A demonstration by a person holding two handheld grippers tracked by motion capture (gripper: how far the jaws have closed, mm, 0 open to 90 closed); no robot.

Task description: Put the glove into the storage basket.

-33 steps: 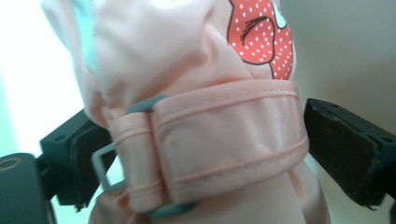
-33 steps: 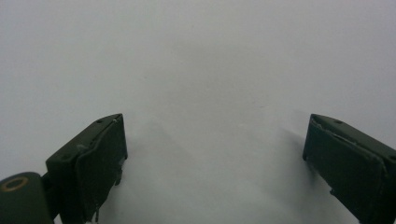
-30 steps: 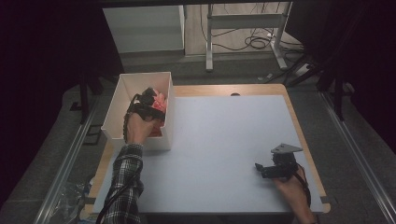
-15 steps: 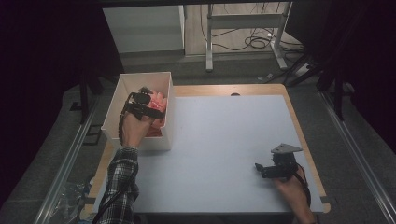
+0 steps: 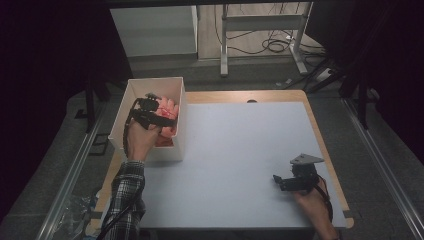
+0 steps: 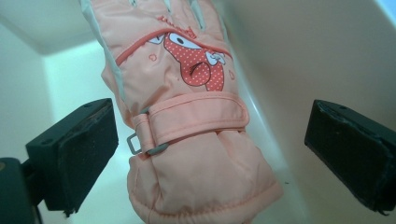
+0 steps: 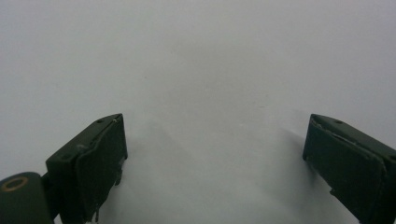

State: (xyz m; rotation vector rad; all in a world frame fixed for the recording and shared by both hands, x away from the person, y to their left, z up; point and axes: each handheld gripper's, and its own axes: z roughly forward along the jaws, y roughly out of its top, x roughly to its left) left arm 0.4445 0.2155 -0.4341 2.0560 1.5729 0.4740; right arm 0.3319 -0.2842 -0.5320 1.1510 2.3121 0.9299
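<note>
The right gripper [image 7: 215,158] rests wide open over the smooth white tabletop [image 5: 235,150]. Farther off, the left gripper [image 6: 210,140], its jaws just opening wide, frames without touching a padded peach fabric glove [image 6: 187,130] inside the white rectangular box [image 5: 177,150].

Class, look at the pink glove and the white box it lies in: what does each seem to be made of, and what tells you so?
Glove: seemingly padded synthetic fabric, matt with a slight sheen; puffy wrinkled shell, stitched seams, printed cartoon patch, wrist strap through a grey buckle.
White box: probably thin plastic or coated card; smooth, plain, straight-edged walls with soft reflections. Which one, the look leaves open.
</note>
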